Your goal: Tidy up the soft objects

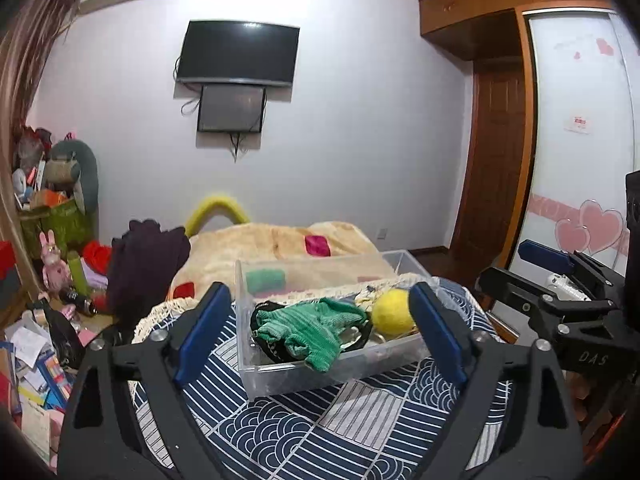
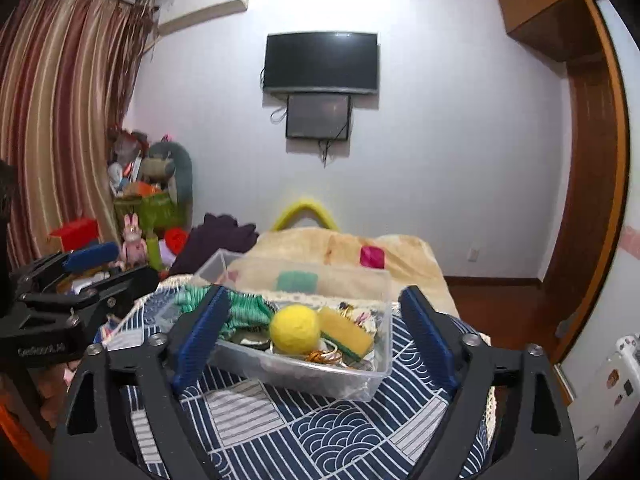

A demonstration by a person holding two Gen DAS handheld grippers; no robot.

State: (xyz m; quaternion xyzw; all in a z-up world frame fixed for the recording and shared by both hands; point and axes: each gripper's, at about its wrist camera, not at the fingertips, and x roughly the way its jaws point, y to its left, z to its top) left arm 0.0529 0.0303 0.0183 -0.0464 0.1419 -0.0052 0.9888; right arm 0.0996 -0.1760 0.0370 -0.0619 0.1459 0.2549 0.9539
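Clear plastic box sits on the patterned cloth, holding a green knit cloth, yellow ball and sponge. Both claws are spread and empty. The ball lies straight ahead of the right gripper (likely nearer than the left gripper).

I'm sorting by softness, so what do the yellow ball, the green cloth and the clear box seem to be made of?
The round yellow ball looks like felted wool: matte, fuzzy surface. The crumpled green cloth looks like a ribbed knit, limp and folded. The clear rectangular box looks like rigid transparent plastic: its contents show through the glossy walls.
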